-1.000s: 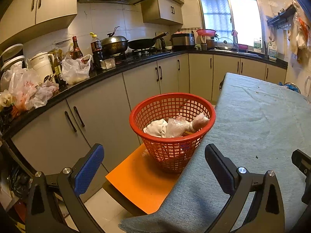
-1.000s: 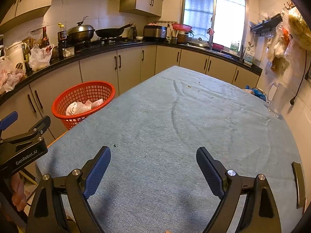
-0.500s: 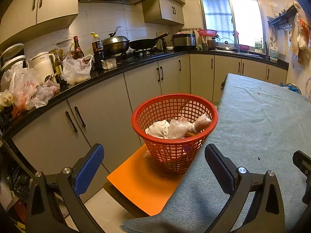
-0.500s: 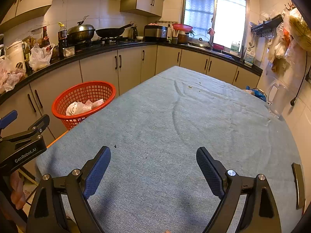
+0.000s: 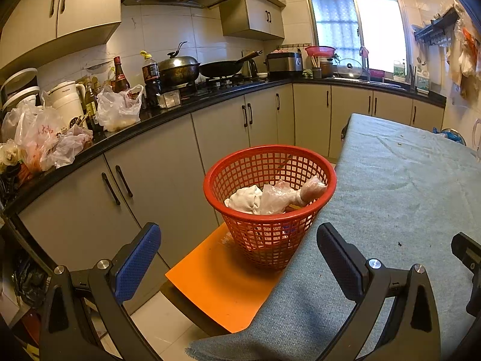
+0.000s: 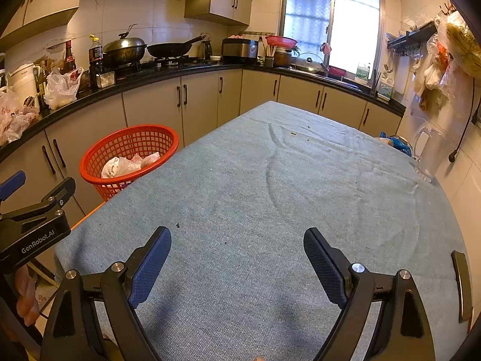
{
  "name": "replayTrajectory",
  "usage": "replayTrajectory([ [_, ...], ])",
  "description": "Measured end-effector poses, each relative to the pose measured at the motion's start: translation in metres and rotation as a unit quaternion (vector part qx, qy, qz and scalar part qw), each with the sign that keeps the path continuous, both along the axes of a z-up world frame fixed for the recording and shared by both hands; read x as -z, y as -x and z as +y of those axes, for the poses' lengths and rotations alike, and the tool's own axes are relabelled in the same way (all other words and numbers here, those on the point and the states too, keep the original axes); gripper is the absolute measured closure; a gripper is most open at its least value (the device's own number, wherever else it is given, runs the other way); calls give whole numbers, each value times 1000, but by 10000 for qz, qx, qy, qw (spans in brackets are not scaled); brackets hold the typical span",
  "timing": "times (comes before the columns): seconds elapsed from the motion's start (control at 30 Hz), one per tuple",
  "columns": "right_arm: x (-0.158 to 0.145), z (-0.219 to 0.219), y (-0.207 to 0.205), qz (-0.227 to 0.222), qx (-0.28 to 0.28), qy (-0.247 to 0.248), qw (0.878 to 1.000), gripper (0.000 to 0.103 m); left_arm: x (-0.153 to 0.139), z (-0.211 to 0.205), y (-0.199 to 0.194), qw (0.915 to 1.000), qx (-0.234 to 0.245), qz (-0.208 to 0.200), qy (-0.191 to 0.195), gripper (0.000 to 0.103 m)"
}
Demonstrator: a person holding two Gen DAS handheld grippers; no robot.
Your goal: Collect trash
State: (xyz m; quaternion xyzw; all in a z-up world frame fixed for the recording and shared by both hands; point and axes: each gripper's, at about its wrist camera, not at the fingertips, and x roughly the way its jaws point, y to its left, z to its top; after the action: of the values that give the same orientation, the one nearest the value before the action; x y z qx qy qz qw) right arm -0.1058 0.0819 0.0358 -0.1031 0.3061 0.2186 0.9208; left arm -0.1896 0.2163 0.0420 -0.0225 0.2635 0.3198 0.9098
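Note:
A red mesh basket (image 5: 269,162) (image 6: 129,140) stands on an orange stool (image 5: 216,285) beside the table's left edge. It holds crumpled white paper (image 5: 245,198) and clear plastic wrap (image 5: 288,194). My left gripper (image 5: 237,240) hangs open in front of the basket, with nothing between its fingers. Over the blue-grey tablecloth (image 6: 300,195), my right gripper (image 6: 237,246) is open and empty. Small dark crumbs (image 6: 177,225) lie on the cloth.
Grey cabinets under a black counter (image 5: 168,114) run along the left and back, crowded with plastic bags, bottles and pans. A clear jug (image 6: 428,156) and a blue object (image 6: 396,146) sit at the table's right edge. A hand (image 6: 25,294) shows at lower left.
The left wrist view has drifted slightly, so the basket sits a little further right and lower in frame. The right gripper has stayed still, and both stay open.

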Motion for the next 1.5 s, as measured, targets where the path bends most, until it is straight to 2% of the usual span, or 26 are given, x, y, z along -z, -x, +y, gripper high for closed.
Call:
replayTrajectory([
  [1.5,6,0,2,95,41,17,9999,10,2,-2,-1,9999,89,25,-41,0],
])
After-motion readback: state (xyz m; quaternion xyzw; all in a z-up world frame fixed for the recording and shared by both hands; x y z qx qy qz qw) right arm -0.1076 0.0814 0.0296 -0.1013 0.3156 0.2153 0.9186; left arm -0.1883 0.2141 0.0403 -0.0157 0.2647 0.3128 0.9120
